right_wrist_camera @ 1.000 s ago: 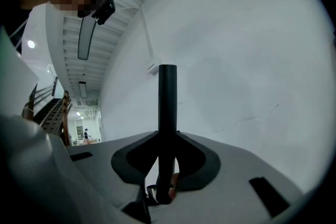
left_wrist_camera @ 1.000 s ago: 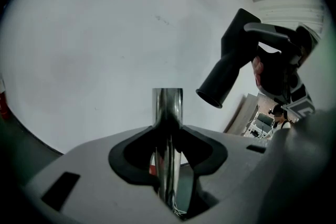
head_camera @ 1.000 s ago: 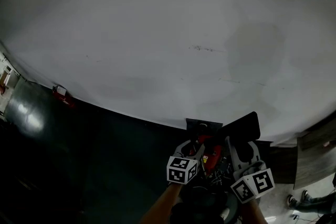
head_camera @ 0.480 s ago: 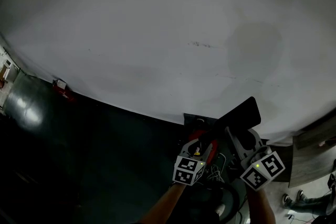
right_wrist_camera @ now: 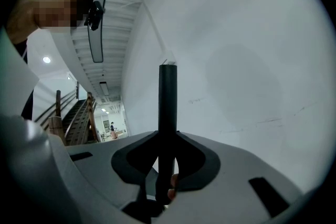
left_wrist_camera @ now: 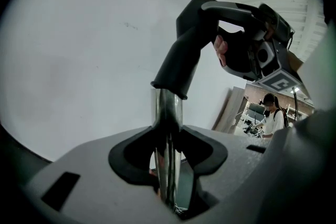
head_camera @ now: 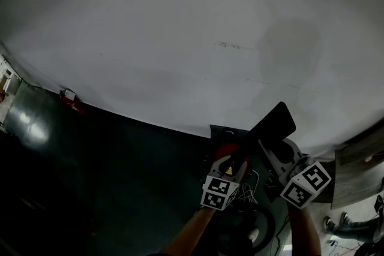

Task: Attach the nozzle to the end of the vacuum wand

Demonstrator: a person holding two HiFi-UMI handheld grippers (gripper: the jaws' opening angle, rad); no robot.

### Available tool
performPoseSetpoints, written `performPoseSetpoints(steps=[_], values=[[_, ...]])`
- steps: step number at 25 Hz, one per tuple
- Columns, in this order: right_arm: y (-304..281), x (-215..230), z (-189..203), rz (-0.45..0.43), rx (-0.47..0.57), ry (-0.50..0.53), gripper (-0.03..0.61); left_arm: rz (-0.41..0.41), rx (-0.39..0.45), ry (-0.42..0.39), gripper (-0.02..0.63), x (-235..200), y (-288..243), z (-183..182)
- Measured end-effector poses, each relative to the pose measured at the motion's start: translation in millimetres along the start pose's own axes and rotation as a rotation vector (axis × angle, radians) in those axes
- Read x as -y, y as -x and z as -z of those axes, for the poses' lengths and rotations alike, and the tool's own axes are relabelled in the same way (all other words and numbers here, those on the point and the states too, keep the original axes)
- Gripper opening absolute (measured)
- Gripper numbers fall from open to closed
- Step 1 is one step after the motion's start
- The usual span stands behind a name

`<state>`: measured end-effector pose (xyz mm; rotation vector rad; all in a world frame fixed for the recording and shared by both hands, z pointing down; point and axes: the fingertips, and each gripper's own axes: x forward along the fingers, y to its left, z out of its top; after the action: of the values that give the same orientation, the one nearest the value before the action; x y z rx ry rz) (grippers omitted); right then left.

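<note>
— Starting at the left: what does the left gripper [left_wrist_camera: 168, 173] have?

— Its jaws pinch a shiny metal vacuum wand tube [left_wrist_camera: 167, 113], which stands upright between them. A black plastic angled nozzle [left_wrist_camera: 184, 55] caps the tube's top end, its collar over the metal. That joint shows only in the left gripper view. In the head view the same spot is a dark huddle beside a red vacuum body [head_camera: 231, 154].

— And to the right?

— The right gripper [right_wrist_camera: 165, 176] has its jaws clamped on the nozzle's far end. In the right gripper view the nozzle is a thin black bar seen edge-on against the white wall [right_wrist_camera: 252, 60]. Only the head view shows both grippers side by side above the dark floor [head_camera: 120, 189], with the nozzle slanting up to the right.
</note>
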<state>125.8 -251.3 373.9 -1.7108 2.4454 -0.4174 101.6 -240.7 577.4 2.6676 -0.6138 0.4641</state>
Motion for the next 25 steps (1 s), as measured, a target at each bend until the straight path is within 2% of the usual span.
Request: performPoseSetpoints(steps=[6, 14, 20, 25], values=[[-2.8, -3.8, -1.8, -0.031, -0.053, 0.038, 0.094, 0.011, -0.014, -0.029, 0.149, 6.7, -1.0, 1.3], [-14.5, -19.9, -2.6, -0.107, -0.151, 0.157, 0.092, 0.009, -0.019, -0.047, 0.149, 9.7, -2.8, -0.6], [-24.3, -17.8, -1.4, -0.146, -0.202, 0.146, 0.092, 0.016, -0.036, -0.069, 0.150, 8.7, -3.9, 0.3], [-29.2, -23.4, 0.1, -0.171, -0.238, 0.176, 0.092, 0.028, -0.036, -0.086, 0.150, 11.6, -5.1, 0.6]])
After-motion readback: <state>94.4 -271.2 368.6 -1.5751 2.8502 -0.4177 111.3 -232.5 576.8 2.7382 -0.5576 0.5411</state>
